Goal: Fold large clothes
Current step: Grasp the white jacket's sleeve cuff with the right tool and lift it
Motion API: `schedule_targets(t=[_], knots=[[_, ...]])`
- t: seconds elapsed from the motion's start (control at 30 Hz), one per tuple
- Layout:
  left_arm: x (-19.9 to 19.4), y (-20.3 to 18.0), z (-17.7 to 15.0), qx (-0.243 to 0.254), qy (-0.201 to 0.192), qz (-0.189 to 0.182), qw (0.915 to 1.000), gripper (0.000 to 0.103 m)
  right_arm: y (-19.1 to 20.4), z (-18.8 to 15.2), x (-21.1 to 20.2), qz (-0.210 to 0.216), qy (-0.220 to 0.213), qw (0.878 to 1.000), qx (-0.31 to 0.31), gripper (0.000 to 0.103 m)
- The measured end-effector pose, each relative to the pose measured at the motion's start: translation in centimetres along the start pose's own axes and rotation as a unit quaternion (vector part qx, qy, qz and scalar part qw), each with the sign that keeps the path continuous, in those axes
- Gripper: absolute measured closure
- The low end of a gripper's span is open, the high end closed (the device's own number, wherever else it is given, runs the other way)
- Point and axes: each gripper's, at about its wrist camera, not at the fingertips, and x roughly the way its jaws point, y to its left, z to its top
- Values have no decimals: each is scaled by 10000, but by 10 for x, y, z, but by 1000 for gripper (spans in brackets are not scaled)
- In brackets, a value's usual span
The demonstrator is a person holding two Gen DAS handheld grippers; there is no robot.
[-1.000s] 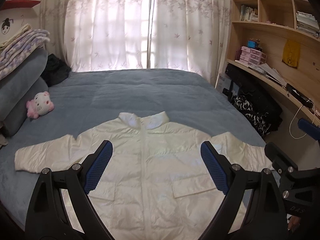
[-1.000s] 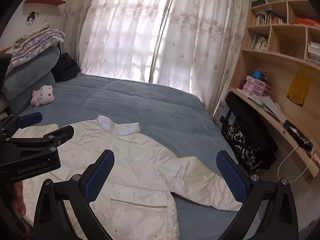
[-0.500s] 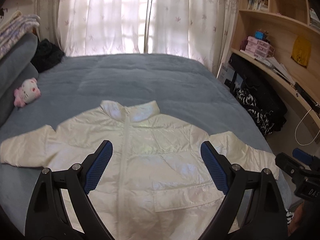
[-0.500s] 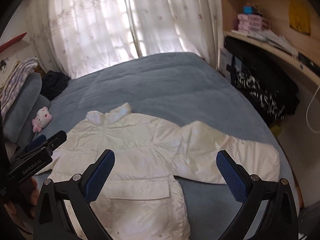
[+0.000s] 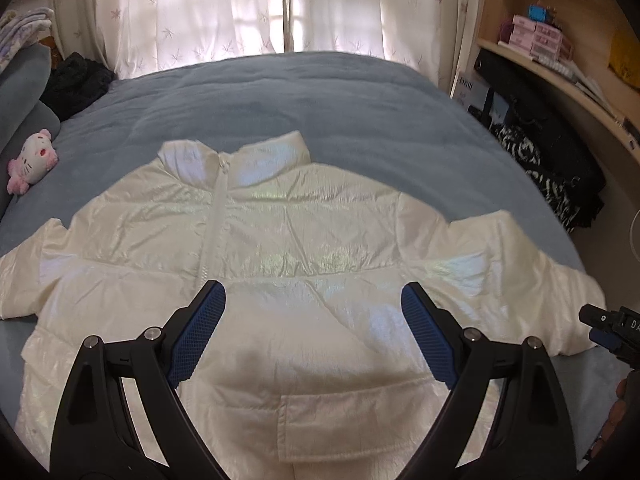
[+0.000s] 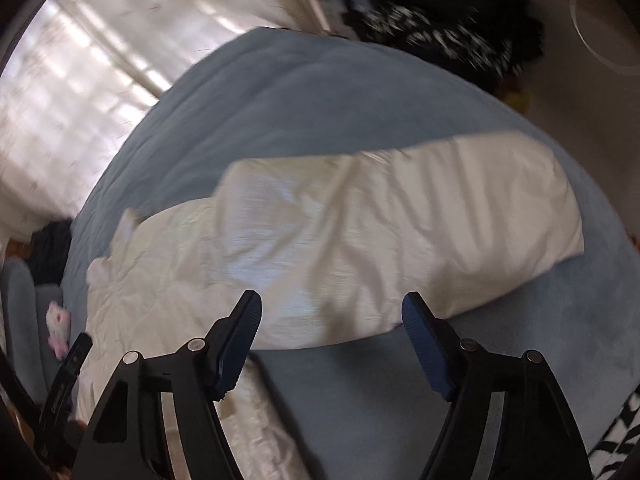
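Note:
A white puffy jacket (image 5: pixel 288 240) lies flat and front up on the blue bed (image 5: pixel 320 100), collar toward the window, both sleeves spread out. My left gripper (image 5: pixel 314 320) is open and empty, hovering above the jacket's lower front. My right gripper (image 6: pixel 332 328) is open and empty, low over the jacket's right sleeve (image 6: pixel 400 232), close to its lower edge. The right gripper's tip also shows at the right edge of the left wrist view (image 5: pixel 612 328). The right wrist view is blurred.
A pink and white plush toy (image 5: pixel 30 160) lies at the bed's left side near grey pillows (image 5: pixel 24 80). Dark clothes (image 5: pixel 76 80) sit at the far left corner. Wooden shelves (image 5: pixel 560 40) and black bags (image 5: pixel 552 148) stand right of the bed. Curtains (image 5: pixel 260 8) hang behind.
Both grippers have dropped lower and moved closer to the jacket. The right gripper has swung down and tilted toward the right sleeve, which now fills its view.

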Motion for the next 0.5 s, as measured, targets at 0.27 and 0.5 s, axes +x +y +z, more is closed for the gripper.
schedule_targets(t=[0.27, 0.5], knots=[[40, -6, -16, -18, 202, -299, 9993, 15, -72, -6, 29, 240, 266, 9867, 1586, 28], [56, -14, -21, -30, 366, -438, 9984, 15, -97, -4, 33, 513, 47, 9764, 2099, 28]])
